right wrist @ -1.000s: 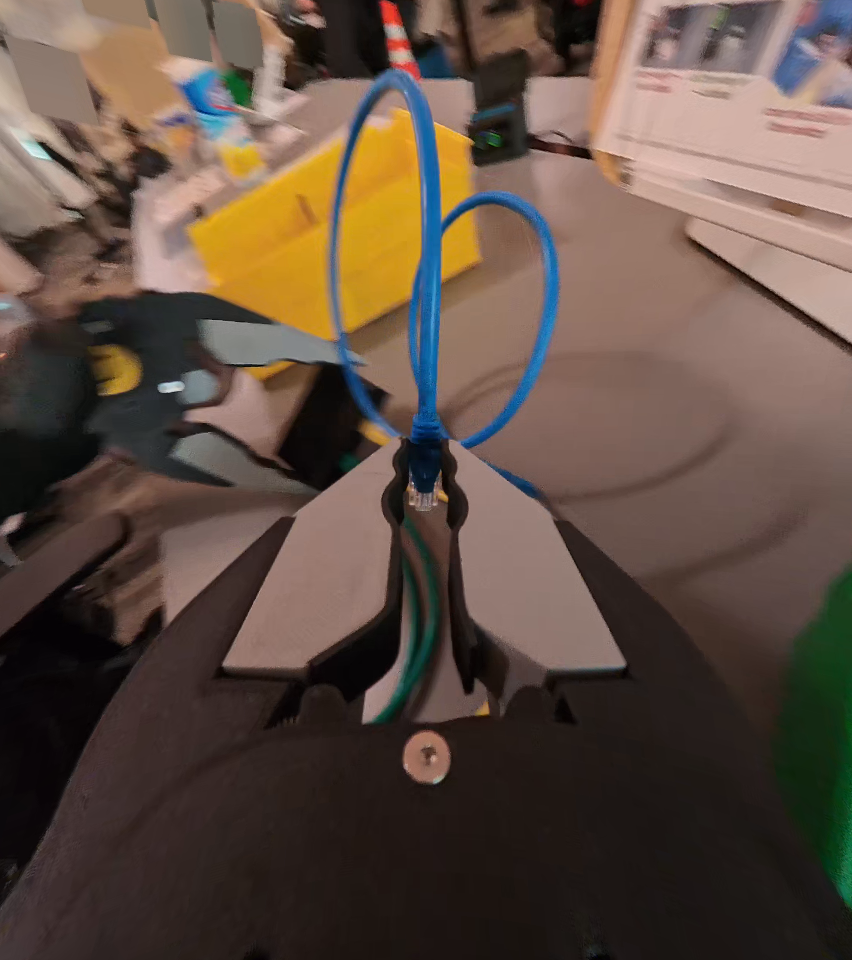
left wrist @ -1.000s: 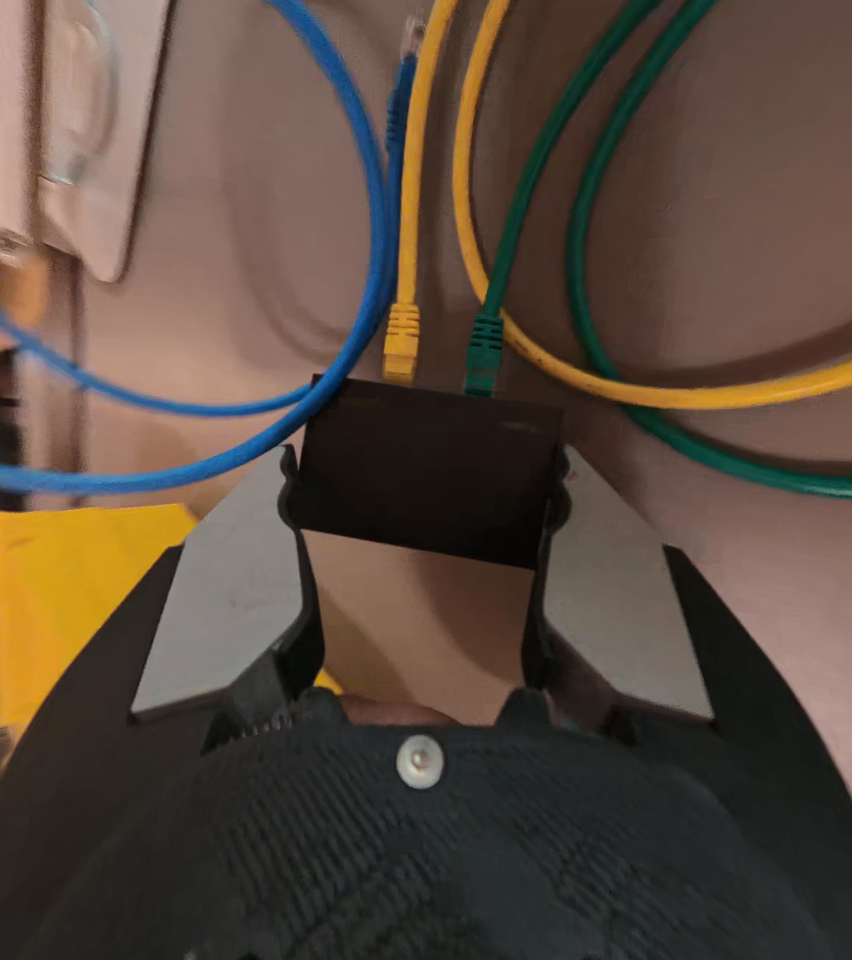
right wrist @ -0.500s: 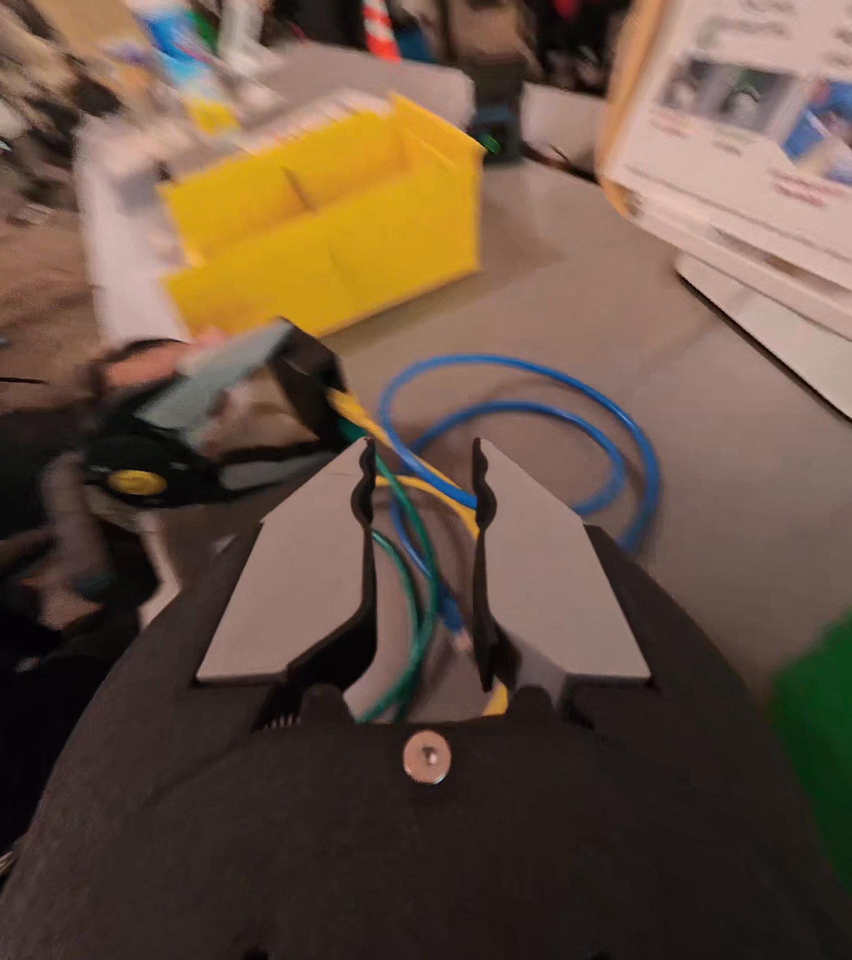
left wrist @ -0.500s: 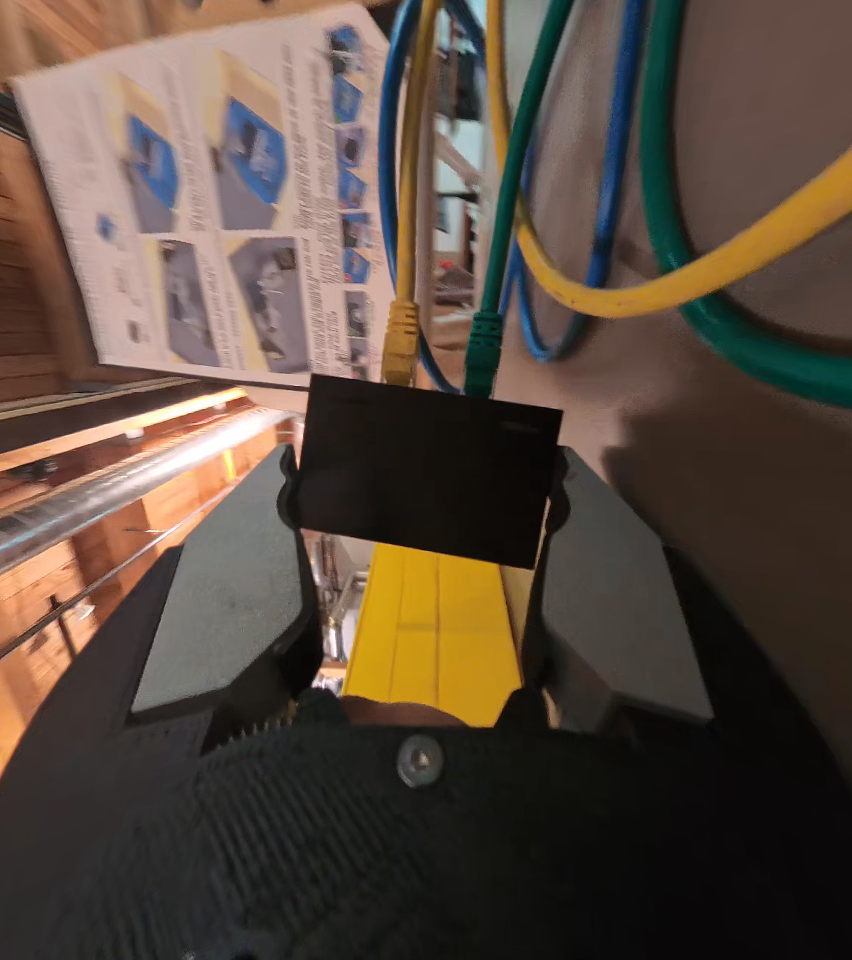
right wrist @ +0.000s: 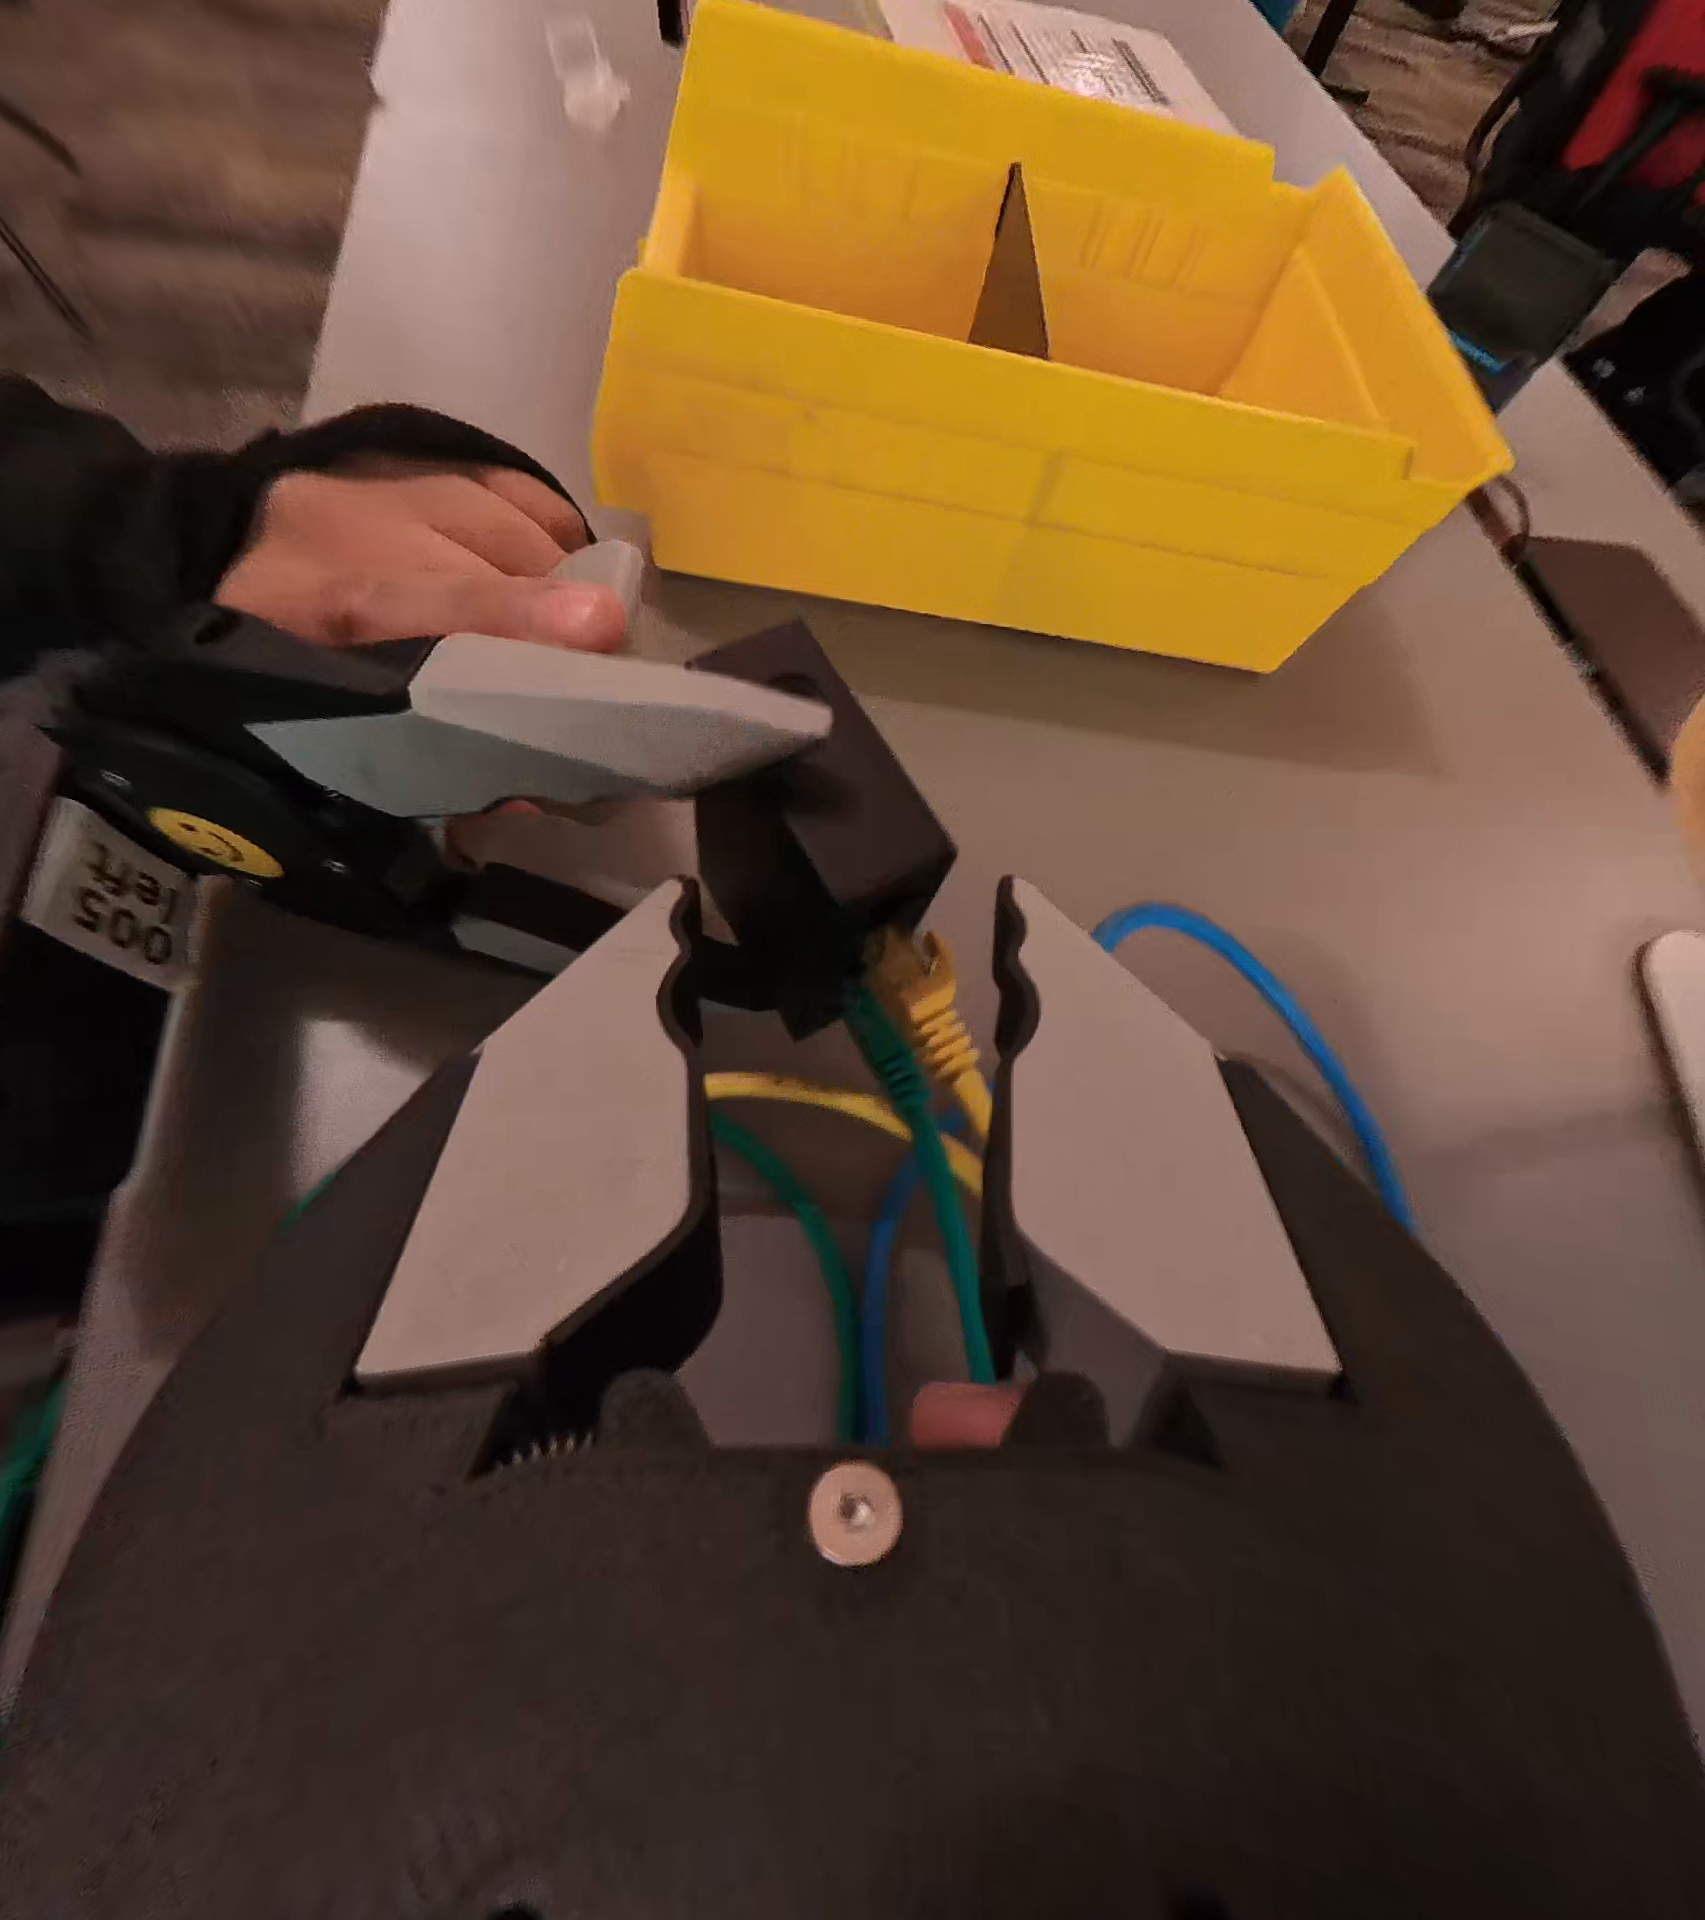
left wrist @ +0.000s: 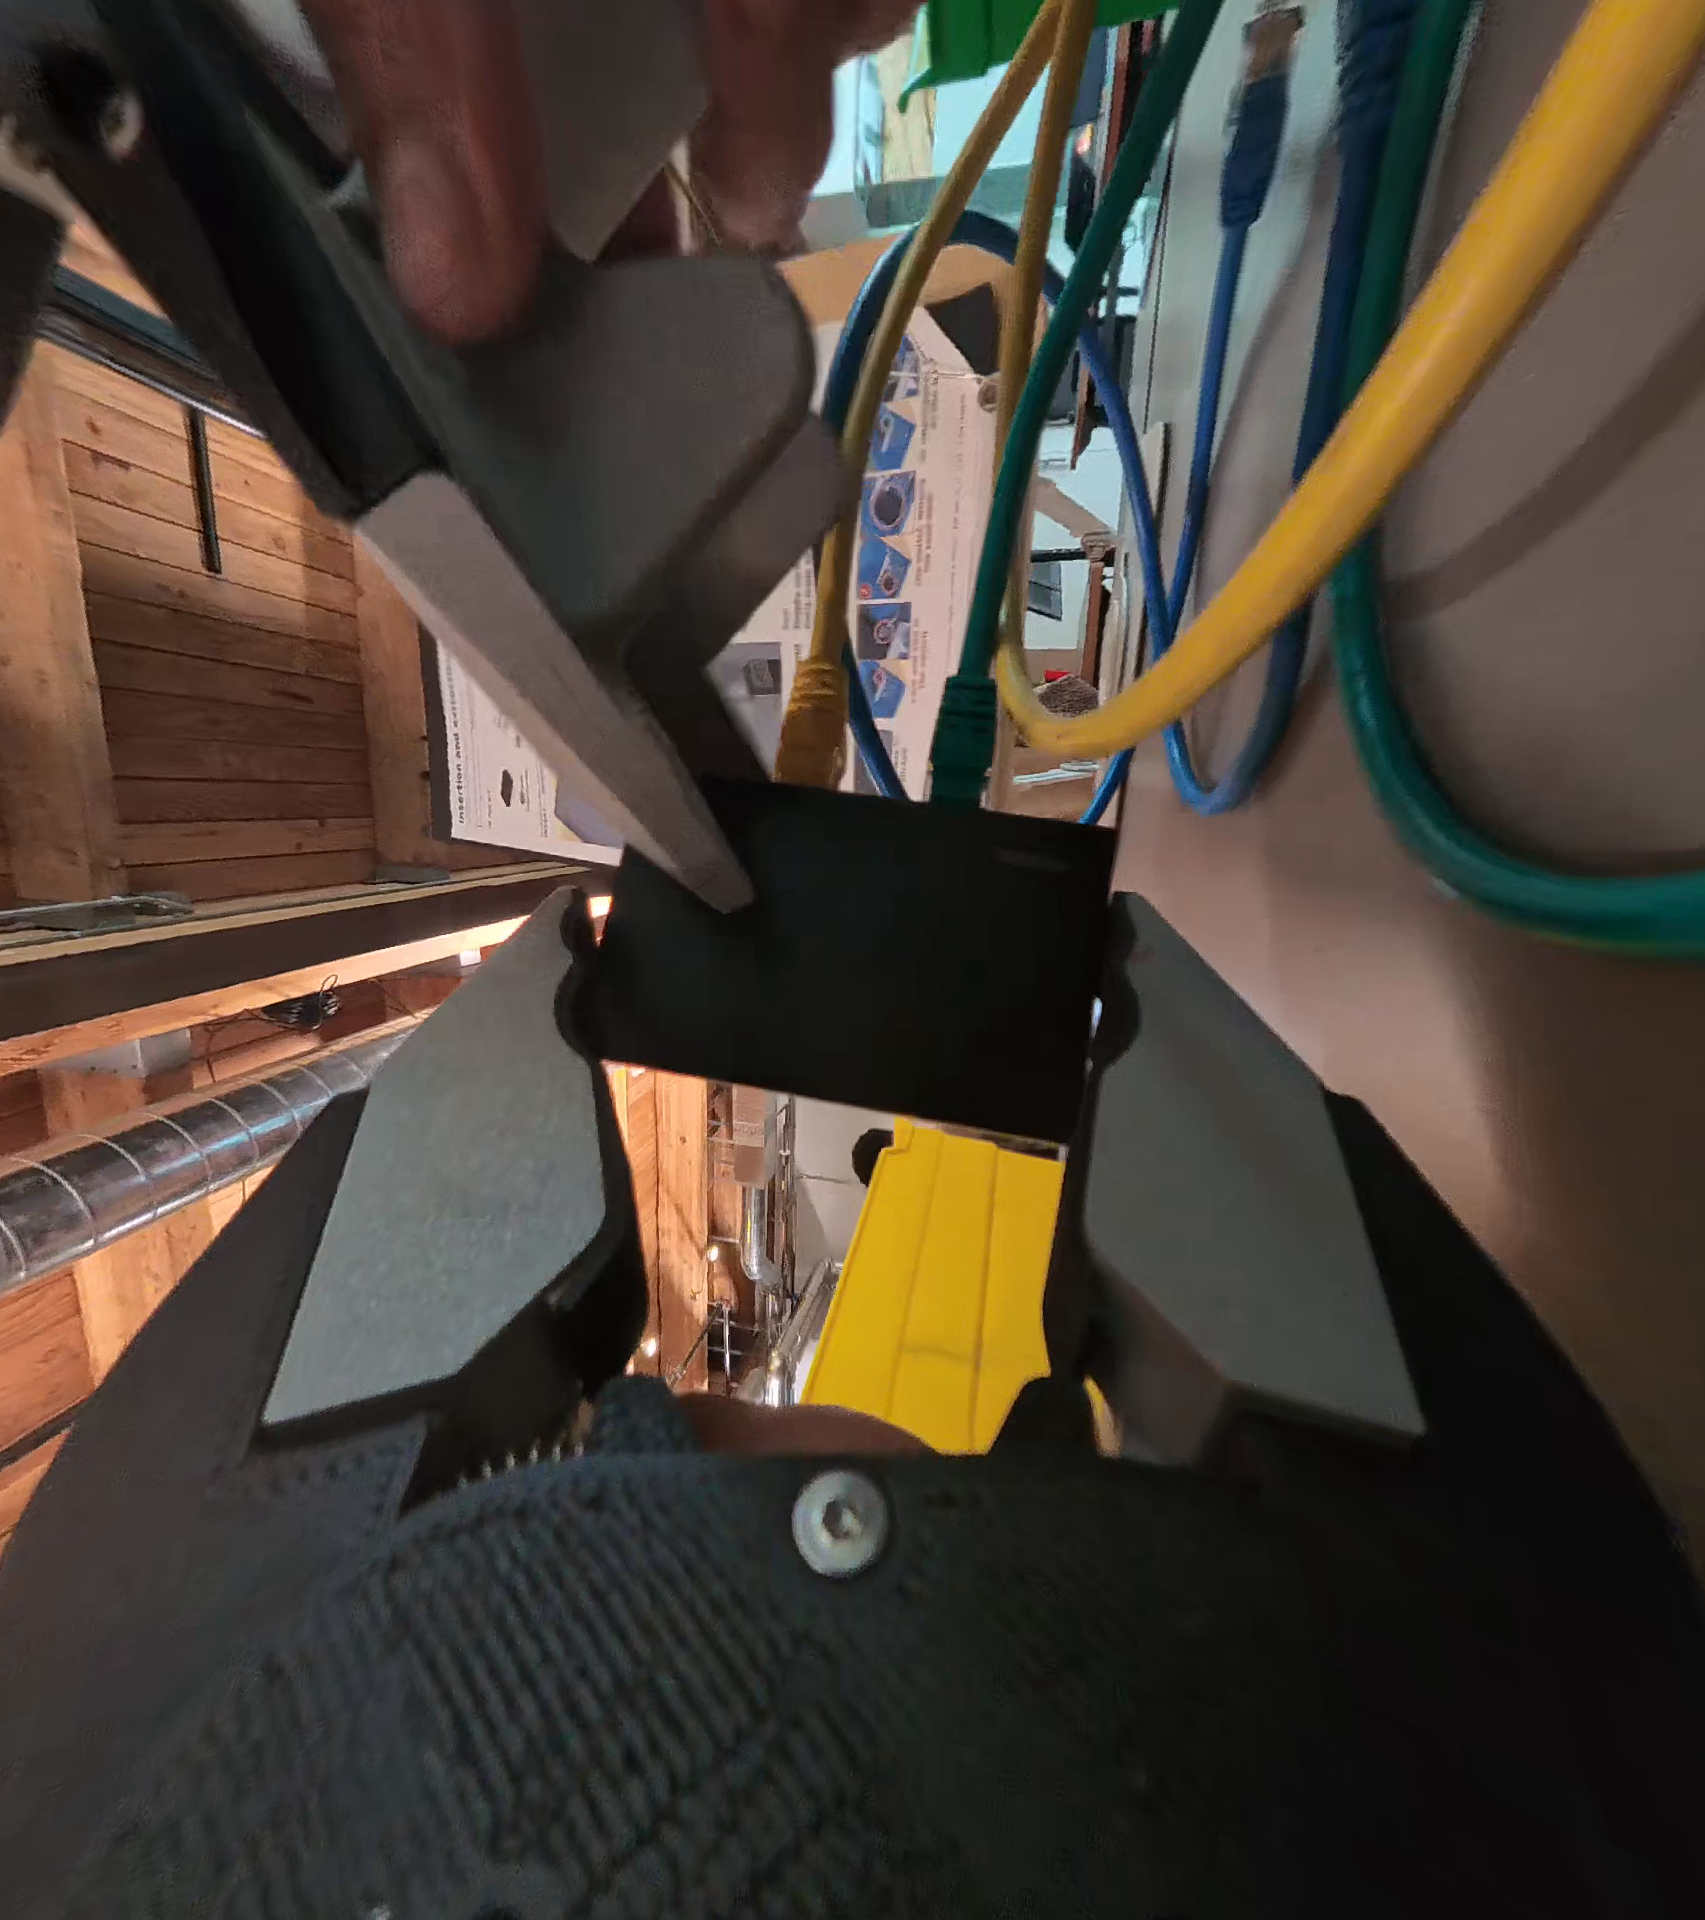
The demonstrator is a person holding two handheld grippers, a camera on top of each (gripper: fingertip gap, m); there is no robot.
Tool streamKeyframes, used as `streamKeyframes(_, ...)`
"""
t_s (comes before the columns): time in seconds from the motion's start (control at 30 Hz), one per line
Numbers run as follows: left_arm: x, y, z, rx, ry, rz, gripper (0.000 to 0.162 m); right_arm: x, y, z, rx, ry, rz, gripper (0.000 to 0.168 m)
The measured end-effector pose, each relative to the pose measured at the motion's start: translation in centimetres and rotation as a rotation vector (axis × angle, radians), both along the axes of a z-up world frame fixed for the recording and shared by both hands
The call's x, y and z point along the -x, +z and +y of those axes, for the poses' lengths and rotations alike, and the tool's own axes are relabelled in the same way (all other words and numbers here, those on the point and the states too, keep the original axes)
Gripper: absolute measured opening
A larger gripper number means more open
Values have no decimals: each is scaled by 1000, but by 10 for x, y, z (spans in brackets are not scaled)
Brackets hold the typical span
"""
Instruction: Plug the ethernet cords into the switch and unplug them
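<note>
a grey table (right wrist: 1295, 831) is seen under everything in the right wrist view; in the left wrist view it runs up the right side, since that camera is rolled over. a yellow bin (right wrist: 1014, 488) w/ dividers is stood on it, beyond the switch, apart from it.

the left tongs (left wrist: 843, 971) are clamped on the black switch (left wrist: 858, 956), one finger on each short side, so it's held lifted off the table, tilted. seen from the right wrist view, the same tongs (right wrist: 775, 769) come in from the left, w/ a person's hand (right wrist: 412, 561) in a black sleeve on the handle.

the right tongs (right wrist: 843, 956) are spread wide, nothing gripped. their fingers are set either side of the switch's port end and the two plugs, just short of them; contact can't be told. in the left wrist view one grey fingertip (left wrist: 713, 883) of the right tongs is seen over the switch's top face near its left edge.

a yellow cord (left wrist: 812, 717) and a green cord (left wrist: 962, 717) are plugged side by side into the switch's far face. in the right wrist view the plugs (right wrist: 931, 997) are seen between the open fingers, w/ the leads trailing back toward the camera.

a blue cord (right wrist: 1274, 1008) is left loose on the table, in loops, its plug end (left wrist: 1253, 156) not in the switch.
</note>
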State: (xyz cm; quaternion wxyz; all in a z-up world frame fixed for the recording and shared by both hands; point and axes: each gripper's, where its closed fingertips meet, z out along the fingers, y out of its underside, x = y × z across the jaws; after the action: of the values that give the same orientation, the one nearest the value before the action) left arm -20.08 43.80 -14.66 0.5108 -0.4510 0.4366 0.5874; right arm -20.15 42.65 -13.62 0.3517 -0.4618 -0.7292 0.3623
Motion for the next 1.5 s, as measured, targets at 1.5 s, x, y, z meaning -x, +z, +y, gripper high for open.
streamKeyframes(1.5,-5,32,-17,-141,-173,-152,38,-21,51,9,1128,346,-194,35)
